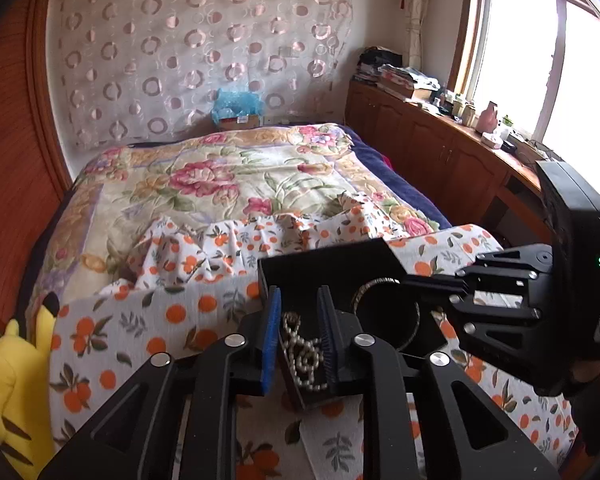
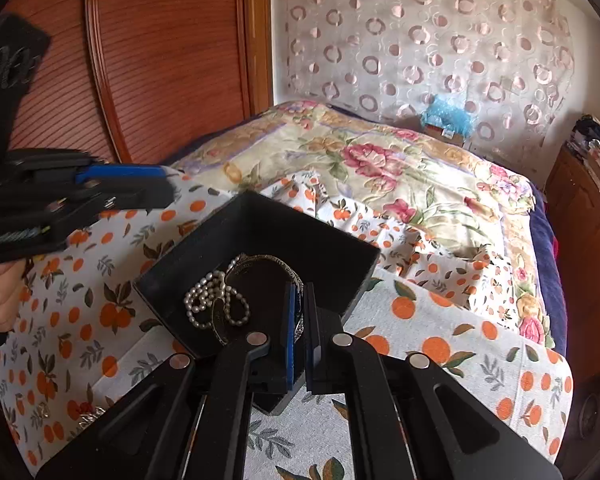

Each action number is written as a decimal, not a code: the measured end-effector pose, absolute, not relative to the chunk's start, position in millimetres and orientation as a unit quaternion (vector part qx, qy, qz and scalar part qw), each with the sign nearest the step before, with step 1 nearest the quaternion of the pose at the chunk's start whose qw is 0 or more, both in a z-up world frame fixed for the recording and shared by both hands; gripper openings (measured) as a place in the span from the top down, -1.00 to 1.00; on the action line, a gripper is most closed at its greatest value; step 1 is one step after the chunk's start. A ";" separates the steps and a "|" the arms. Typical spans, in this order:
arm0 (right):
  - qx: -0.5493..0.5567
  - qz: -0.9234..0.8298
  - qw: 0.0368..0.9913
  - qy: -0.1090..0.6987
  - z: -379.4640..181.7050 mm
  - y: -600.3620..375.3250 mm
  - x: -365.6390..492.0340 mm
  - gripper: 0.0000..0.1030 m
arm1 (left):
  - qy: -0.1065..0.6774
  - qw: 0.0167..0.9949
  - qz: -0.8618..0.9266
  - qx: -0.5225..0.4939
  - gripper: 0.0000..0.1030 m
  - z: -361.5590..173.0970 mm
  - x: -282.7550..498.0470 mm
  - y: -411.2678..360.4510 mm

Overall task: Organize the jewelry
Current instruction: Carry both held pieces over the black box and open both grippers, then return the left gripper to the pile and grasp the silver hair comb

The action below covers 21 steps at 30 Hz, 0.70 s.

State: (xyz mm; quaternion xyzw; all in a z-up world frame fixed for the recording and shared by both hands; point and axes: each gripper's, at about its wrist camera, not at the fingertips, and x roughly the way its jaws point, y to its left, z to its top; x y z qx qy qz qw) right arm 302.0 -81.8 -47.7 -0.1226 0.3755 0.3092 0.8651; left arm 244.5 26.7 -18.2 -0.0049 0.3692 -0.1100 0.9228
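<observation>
On orange-print cloth (image 2: pixel 440 320), black box (image 2: pixel 260 224) holding pearl necklace (image 2: pixel 212 300) and bangle (image 1: pixel 380 284), left gripper (image 1: pixel 298 300) parted over pearls, right gripper (image 2: pixel 300 304) clamped on bangle rim

Left gripper (image 1: pixel 298 312) sat over the black box (image 1: pixel 332 258), jaws apart with the pearl necklace (image 1: pixel 304 354) lying loose between them, not pinched. Right gripper (image 1: pixel 410 282) came in from the right, its tip at the silver bangle (image 1: pixel 380 284) in the same box. Box was on an orange-print cloth (image 1: pixel 140 332); yellow plush (image 1: pixel 8 380) far left.
</observation>
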 end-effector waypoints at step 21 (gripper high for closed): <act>-0.100 0.293 0.883 0.353 -42.5 -102.4 243.1 0.88 | 0.385 0.918 -0.095 -0.001 0.38 -49.5 142.4 27.9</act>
